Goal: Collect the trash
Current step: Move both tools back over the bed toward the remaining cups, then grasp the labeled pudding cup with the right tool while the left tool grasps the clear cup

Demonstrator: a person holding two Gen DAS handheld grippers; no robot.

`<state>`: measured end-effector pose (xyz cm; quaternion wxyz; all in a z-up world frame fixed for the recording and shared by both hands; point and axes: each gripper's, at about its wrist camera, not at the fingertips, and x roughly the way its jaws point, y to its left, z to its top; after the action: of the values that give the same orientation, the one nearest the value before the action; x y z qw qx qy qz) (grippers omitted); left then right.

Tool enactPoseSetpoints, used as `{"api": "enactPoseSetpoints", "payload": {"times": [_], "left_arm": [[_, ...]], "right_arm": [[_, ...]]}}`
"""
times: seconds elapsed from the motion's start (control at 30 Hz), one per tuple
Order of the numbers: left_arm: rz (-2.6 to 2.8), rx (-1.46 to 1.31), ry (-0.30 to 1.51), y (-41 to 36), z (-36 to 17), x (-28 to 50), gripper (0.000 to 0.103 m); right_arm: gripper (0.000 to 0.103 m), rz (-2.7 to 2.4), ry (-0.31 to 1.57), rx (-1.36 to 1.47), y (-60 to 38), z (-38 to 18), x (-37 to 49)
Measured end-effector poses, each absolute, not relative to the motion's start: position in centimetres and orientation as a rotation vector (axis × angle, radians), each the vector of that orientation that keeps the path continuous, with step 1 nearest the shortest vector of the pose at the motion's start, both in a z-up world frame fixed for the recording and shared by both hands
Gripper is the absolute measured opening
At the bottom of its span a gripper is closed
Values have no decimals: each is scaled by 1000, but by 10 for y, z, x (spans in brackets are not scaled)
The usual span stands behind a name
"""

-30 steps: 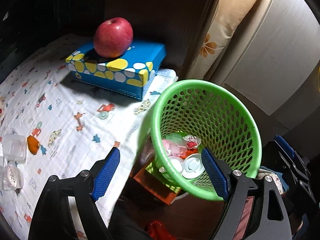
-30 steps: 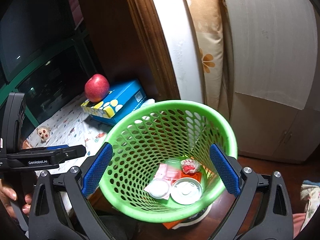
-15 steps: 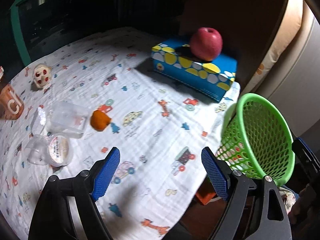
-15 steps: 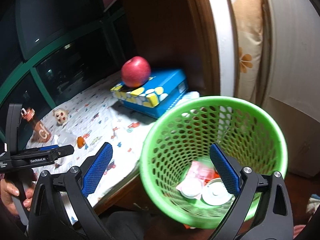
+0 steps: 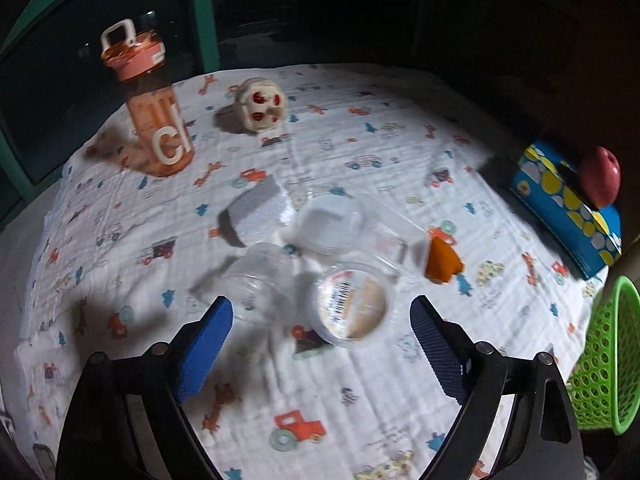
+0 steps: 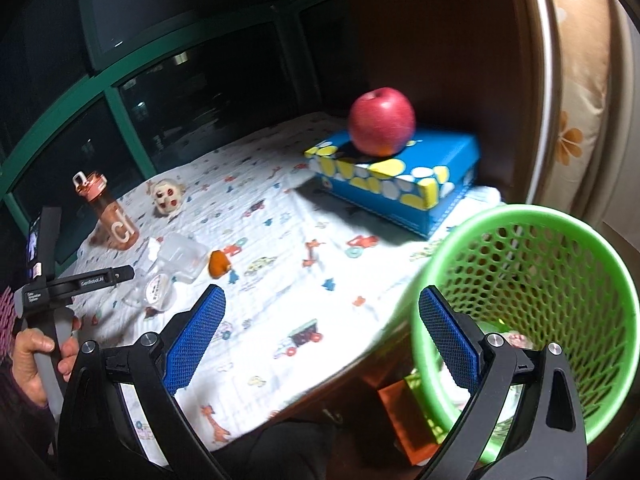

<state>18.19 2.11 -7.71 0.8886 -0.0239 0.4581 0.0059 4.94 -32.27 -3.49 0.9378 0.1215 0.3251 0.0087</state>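
My left gripper is open and empty, just short of a cluster of trash on the patterned cloth: a lidded clear cup, an empty clear cup on its side, a clear square container, a white crumpled piece and an orange scrap. The green mesh basket stands off the table's right edge and holds some trash. My right gripper is open and empty, over the table's front edge, left of the basket. The same trash cluster lies far left in the right wrist view.
An orange water bottle and a small toy head stand at the far side of the table. A blue dotted box with a red apple on it sits at the right rear. The left gripper body shows at left.
My left gripper has swung left from the basket to the trash cluster on the cloth. My right gripper has also turned left, so the basket now sits at its right.
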Motion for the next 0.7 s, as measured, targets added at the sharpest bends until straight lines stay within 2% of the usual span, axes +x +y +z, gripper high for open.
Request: {"api": "enactPoseSetpoints", "payload": {"times": [0.2, 0.53, 0.7], "left_arm": [[68, -101, 1001, 60, -108, 206, 88], [-1, -231, 1032, 80, -138, 229, 87], [-51, -268, 1046, 82, -146, 234, 71]], "right_arm": [[96, 73, 691, 220, -288, -39, 68], [96, 151, 749, 176, -240, -52, 95], [96, 190, 773, 156, -217, -60, 107]]}}
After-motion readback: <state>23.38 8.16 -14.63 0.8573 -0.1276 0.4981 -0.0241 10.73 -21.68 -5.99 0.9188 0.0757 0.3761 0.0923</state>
